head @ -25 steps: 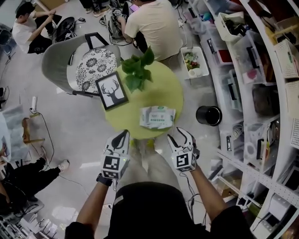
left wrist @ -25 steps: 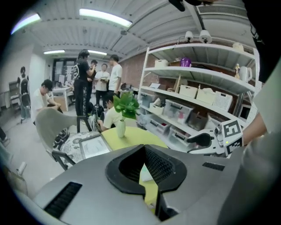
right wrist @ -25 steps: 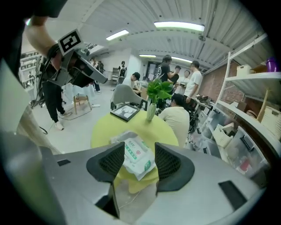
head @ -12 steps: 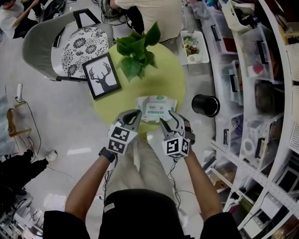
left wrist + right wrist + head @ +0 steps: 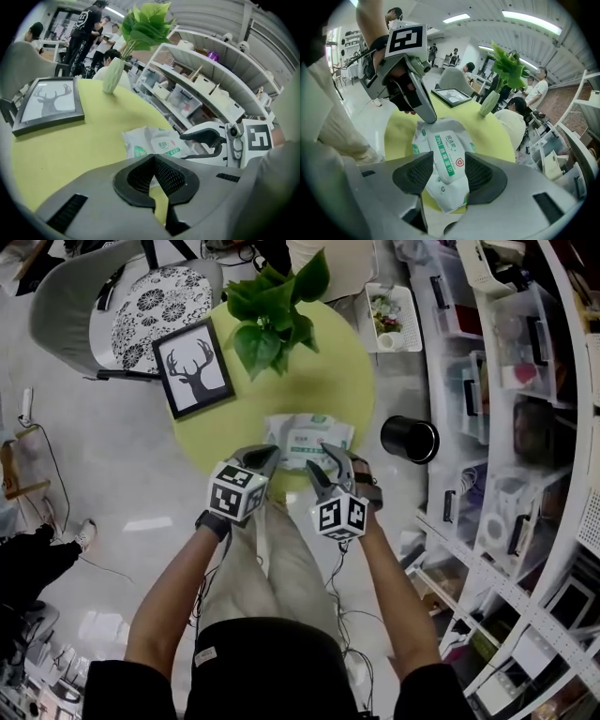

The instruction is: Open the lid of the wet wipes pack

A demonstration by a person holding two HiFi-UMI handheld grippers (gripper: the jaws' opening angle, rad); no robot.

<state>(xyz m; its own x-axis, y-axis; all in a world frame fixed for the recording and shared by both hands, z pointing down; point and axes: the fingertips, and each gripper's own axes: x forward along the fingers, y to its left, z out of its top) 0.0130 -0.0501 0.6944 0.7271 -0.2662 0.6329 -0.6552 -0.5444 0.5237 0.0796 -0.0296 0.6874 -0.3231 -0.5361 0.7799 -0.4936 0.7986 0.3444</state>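
Jaws of the left gripper (image 5: 153, 174) are clenched pad against pad, with nothing between them. Its tip sits at the near left edge of the white and green soft plastic wet wipes pack (image 5: 309, 439); contact cannot be confirmed. Jaws of the right gripper (image 5: 444, 174) are released, spread moderately wide and empty. In the right gripper view the pack shows in the gap between the two black ribbed pads (image 5: 412, 174), but whether either pad touches it cannot be determined.

The pack lies flat at the near edge of the round yellow-green surface (image 5: 347, 381). Its rectangular white lid (image 5: 446, 157), marked with a green stripe, lies flat and closed on the top face.

A black-framed deer picture (image 5: 195, 368) lies flat at the left edge of the surface. A green leafy plant (image 5: 277, 310) in a pale ribbed vase (image 5: 112, 75) stands at the far side.

Beyond the surface stands a grey chair (image 5: 66, 310) with a black and white patterned cushion. A black cylindrical bin (image 5: 410, 439) stands on the floor at the right, next to white shelving (image 5: 525, 427) loaded with boxes.
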